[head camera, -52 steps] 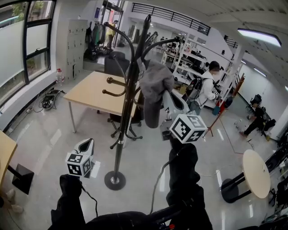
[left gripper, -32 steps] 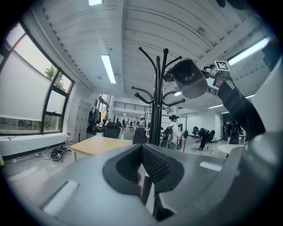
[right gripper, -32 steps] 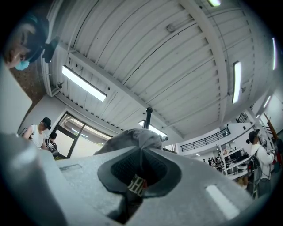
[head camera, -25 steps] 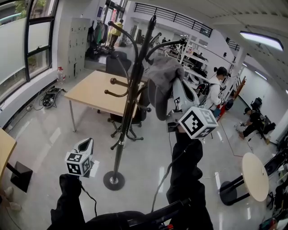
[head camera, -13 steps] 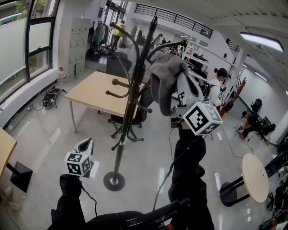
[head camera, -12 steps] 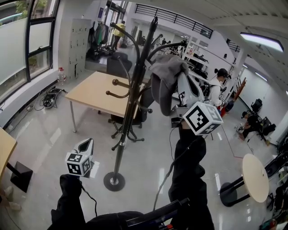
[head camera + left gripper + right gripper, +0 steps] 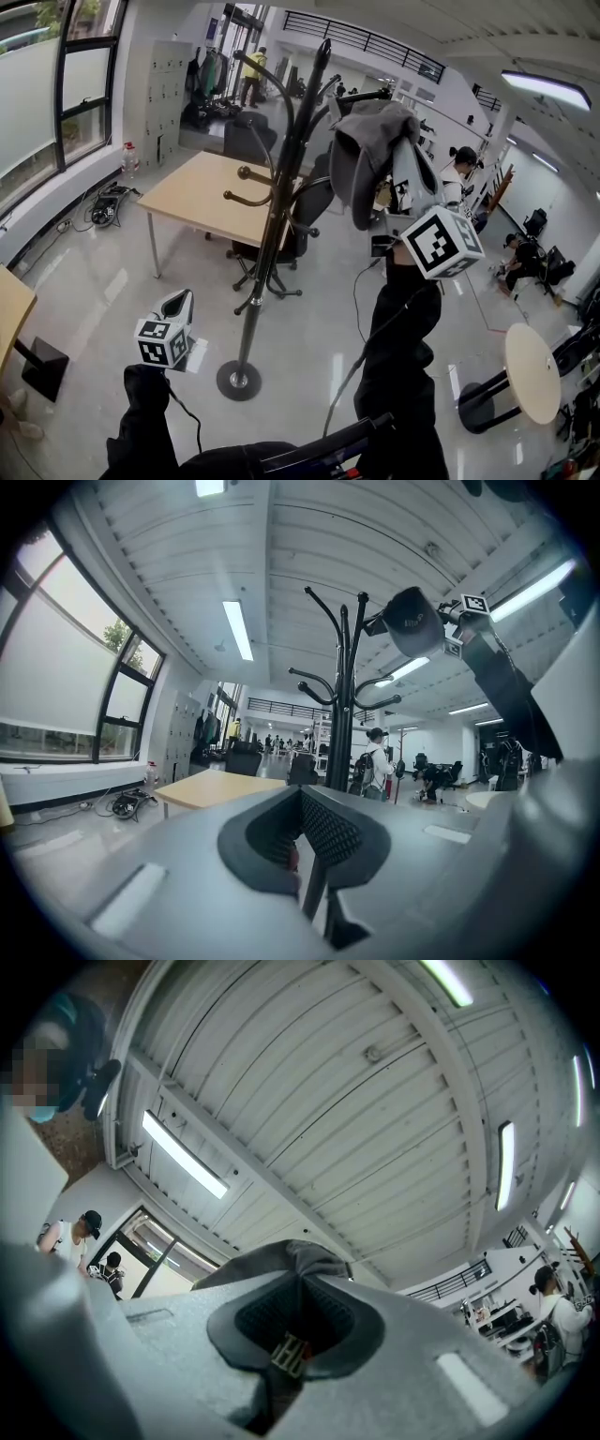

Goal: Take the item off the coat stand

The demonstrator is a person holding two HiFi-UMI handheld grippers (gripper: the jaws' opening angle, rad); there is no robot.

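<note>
There is one coat stand (image 7: 272, 187) and one grey cap (image 7: 366, 141).

There are two grippers: the left gripper (image 7: 178, 305) and the right gripper (image 7: 302, 1290). Each has one cube with squares on it, so there are two cubes: the left cube (image 7: 161, 342) and the right cube (image 7: 442, 242).

There are three tables: one long table (image 7: 202, 197), one round table (image 7: 530, 361) and one table corner (image 7: 9, 319) at the left edge.

There are two black chairs: the near chair (image 7: 305, 220) and the far chair (image 7: 248, 131).

Three people are far off: one in white (image 7: 457, 178), one down low (image 7: 518, 255) and one in yellow (image 7: 255, 66).

There is one bottle (image 7: 128, 155) by the window.
</note>
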